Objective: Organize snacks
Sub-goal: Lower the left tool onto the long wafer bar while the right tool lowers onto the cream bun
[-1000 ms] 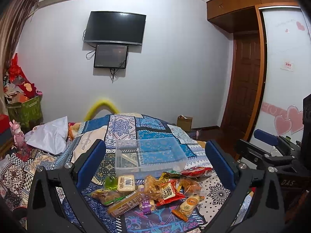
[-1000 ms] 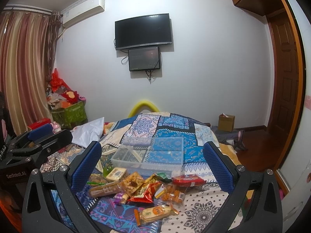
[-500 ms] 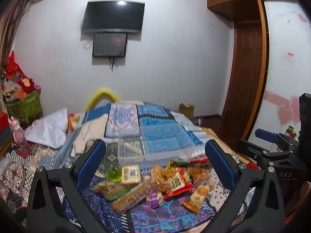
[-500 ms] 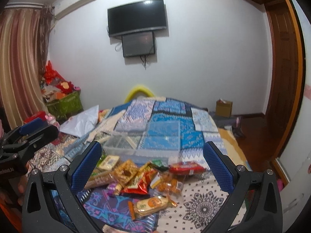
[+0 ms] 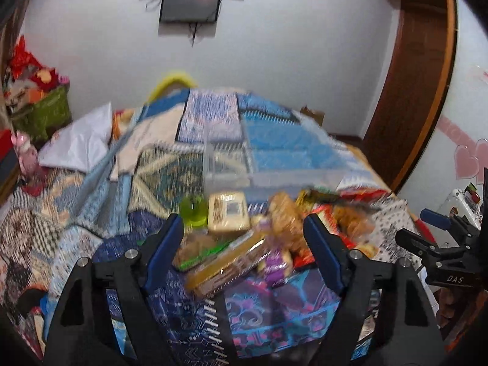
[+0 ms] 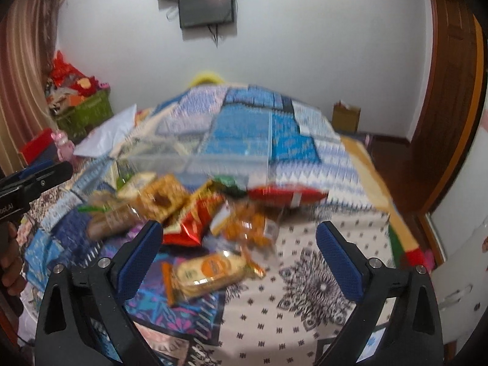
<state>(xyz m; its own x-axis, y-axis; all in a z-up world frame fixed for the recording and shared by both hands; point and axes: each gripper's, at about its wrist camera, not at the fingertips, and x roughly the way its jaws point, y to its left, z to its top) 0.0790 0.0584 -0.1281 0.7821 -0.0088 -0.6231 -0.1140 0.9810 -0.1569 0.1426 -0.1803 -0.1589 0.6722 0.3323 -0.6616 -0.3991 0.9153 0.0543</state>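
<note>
Left wrist view: both tongs have dropped toward the snack pile (image 5: pixel 268 231) on the bed.
Left tongs (image 5: pixel 244 241) have just been narrowing, nothing gripped; right tongs (image 6: pixel 238 244) wide, empty; clear bin (image 5: pixel 262 167) behind the pile awaits.

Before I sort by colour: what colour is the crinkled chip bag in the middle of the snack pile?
Red with yellow, clearest in the right wrist view: chip bag.

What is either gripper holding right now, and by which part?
Nothing is held. The left gripper, its jaws just closing partway, and the open right gripper both hang above the snack pile without touching it.
</note>
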